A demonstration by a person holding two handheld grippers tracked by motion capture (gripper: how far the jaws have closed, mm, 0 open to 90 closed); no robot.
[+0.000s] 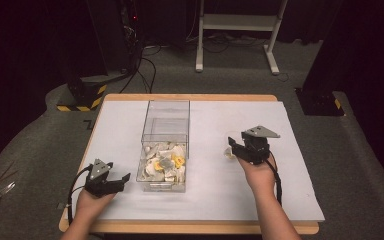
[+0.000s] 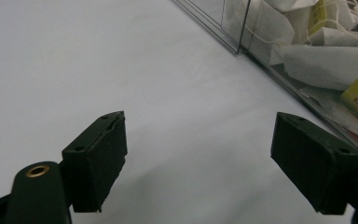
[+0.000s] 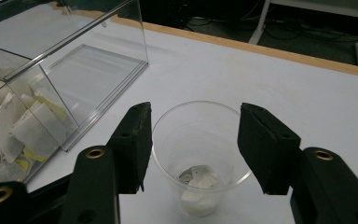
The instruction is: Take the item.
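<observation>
Right gripper (image 3: 193, 144) open above clear cup (image 3: 200, 154), jaws straddling rim without touching; tea bag (image 3: 196, 179) at cup bottom, below the gap. Left gripper (image 2: 198, 163) open, empty, over bare white tabletop (image 2: 121, 70); clear bin (image 2: 307, 56) of tea bags just beyond its right jaw.

Black hand-held gripper (image 1: 123, 178) bodies, grey three-cornered top plates (brass rivets), black cables.
</observation>
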